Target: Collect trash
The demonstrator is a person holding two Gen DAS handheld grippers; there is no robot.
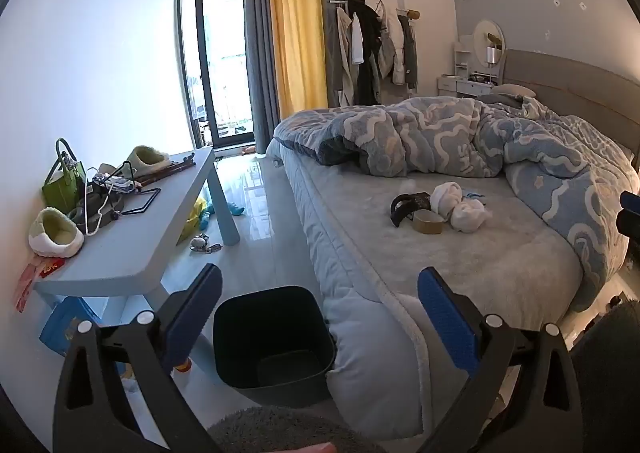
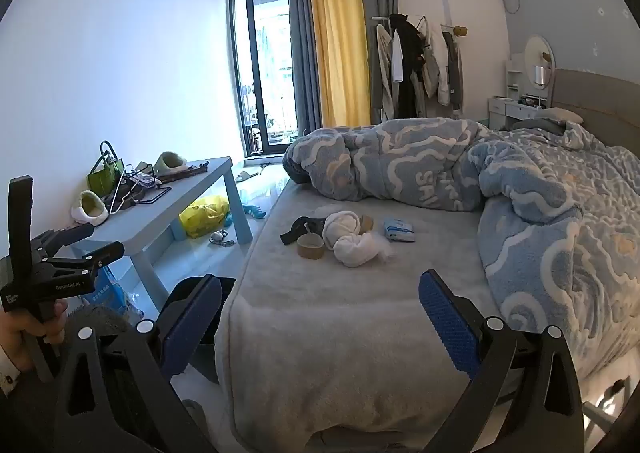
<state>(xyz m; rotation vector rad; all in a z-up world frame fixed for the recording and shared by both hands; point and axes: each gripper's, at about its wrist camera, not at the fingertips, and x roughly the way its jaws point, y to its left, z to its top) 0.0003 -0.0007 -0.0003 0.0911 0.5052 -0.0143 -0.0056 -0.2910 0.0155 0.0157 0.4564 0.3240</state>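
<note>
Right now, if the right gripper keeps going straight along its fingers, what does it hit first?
Probably the bare grey bed sheet. The right gripper is open and empty, angled slightly down over the bed. The tape roll and white rolled cloths lie farther along, though depth is hard to judge.

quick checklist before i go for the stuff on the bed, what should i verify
1. Left hand-held gripper open and holding nothing: ok.
2. Right hand-held gripper open and holding nothing: ok.
3. Black bin on the floor by the bed corner, mouth uncovered: ok.
4. White wads lying loose on the blanket: ok.
5. Tape roll touching the wads, may shift: not ok.
6. Which items count as trash: cannot tell.
</note>
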